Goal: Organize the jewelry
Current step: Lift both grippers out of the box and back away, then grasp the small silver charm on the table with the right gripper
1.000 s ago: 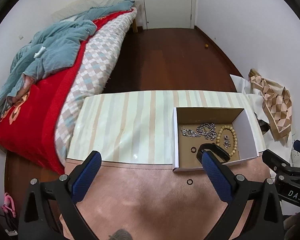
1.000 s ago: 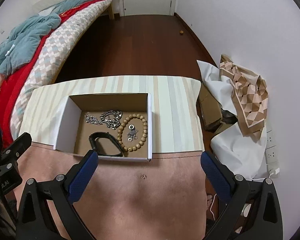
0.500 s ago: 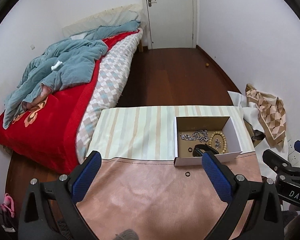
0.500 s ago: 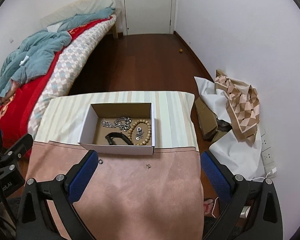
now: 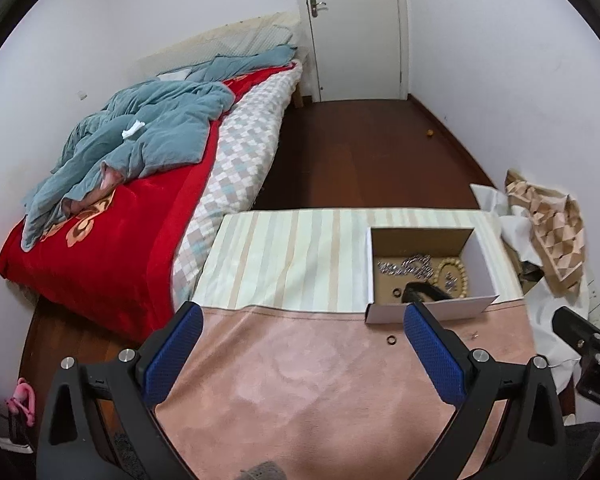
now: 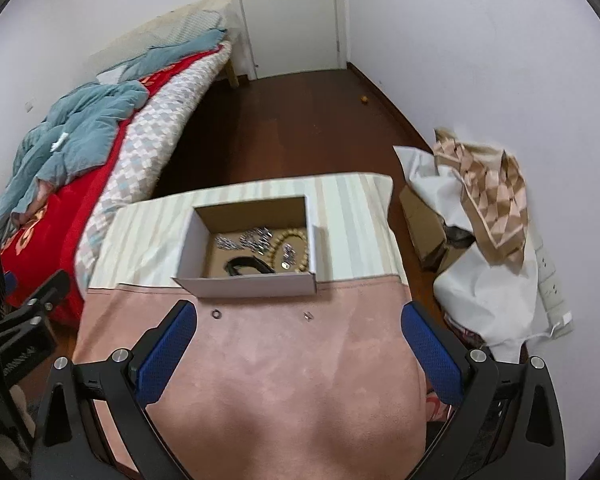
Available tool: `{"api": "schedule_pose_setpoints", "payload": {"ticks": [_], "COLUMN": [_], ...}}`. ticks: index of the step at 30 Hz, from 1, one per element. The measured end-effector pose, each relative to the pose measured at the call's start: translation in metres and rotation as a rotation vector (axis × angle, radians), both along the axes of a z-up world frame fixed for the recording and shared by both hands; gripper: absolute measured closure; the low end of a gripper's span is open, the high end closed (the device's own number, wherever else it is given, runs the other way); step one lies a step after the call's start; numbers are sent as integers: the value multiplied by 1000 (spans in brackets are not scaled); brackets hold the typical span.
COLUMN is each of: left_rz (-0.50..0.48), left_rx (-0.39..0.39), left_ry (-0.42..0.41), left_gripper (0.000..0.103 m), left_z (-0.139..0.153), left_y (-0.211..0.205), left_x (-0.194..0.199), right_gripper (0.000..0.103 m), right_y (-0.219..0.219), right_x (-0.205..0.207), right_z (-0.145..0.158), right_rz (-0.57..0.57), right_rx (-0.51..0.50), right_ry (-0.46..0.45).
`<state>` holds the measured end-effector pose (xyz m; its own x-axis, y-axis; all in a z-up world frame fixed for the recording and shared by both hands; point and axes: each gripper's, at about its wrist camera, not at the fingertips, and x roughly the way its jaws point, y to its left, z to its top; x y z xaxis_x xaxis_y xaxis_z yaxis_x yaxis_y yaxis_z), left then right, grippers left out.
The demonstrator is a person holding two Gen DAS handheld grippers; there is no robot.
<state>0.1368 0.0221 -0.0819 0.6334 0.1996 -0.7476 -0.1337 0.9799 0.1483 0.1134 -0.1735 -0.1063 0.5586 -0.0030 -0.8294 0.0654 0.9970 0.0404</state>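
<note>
A white cardboard box [image 5: 430, 310] [image 6: 252, 283] stands on the table where the striped cloth meets the pink mat. It holds a silver chain [image 6: 250, 238], a wooden bead bracelet [image 5: 452, 276] [image 6: 290, 240], a black band [image 6: 242, 264] and a small dark ring [image 5: 397, 293]. A dark ring [image 5: 391, 339] [image 6: 216, 314] and a small silver piece [image 5: 475, 335] [image 6: 308, 315] lie on the pink mat [image 6: 280, 380] in front of the box. My left gripper [image 5: 300, 330] and right gripper [image 6: 298, 326] are both open and empty, held back above the mat.
A bed [image 5: 120, 200] with a red blanket and blue quilt stands to the left. White bags and a patterned cloth [image 6: 488, 200] lie on the floor to the right. A closed door [image 5: 356, 28] is at the far end.
Both grippers have pulled back and up from the box, so it looks smaller and farther. Both stayed open. The ring and silver piece on the mat have come into view.
</note>
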Motion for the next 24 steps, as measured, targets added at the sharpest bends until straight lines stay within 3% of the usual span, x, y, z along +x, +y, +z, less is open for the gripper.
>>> {"api": "schedule_pose_setpoints", "payload": {"ticks": [3,5,7,12,19,20,21,22,24], "left_rz": [17,33,45,87,117,117,115,112,100], "left_rx": [16,21,20,32,38,37,35,35,35], "left_ry": [41,77,121,221,278,283,283,284,287], "left_gripper": [0,0,0,0,0,0,0,0,0], "left_z": [-26,-46,-68,-115,-147,-149,-150,-151,-154], "left_y": [0,2,4,13,23,24,24,24,20], "left_x": [5,10,17,33,48,50,51,52,53], "right_gripper": [1,19,31,40,65,75,79,91,93], "right_y": [-13,-18,-23,-24,-7,-5,-1,2,5], "right_x": [6,12,21,38,54,55,56,56,56], "right_z": [-36,-63,-98,-155,-185,-185,-187,-187,-187], "right_rz": [-40,-36,-28,-15,20,29,39,42,54], "right_rx": [-11,8,45,93,60,49,34,11,-4], "right_ry": [29,62,113,135,117,111,110,105,94]}}
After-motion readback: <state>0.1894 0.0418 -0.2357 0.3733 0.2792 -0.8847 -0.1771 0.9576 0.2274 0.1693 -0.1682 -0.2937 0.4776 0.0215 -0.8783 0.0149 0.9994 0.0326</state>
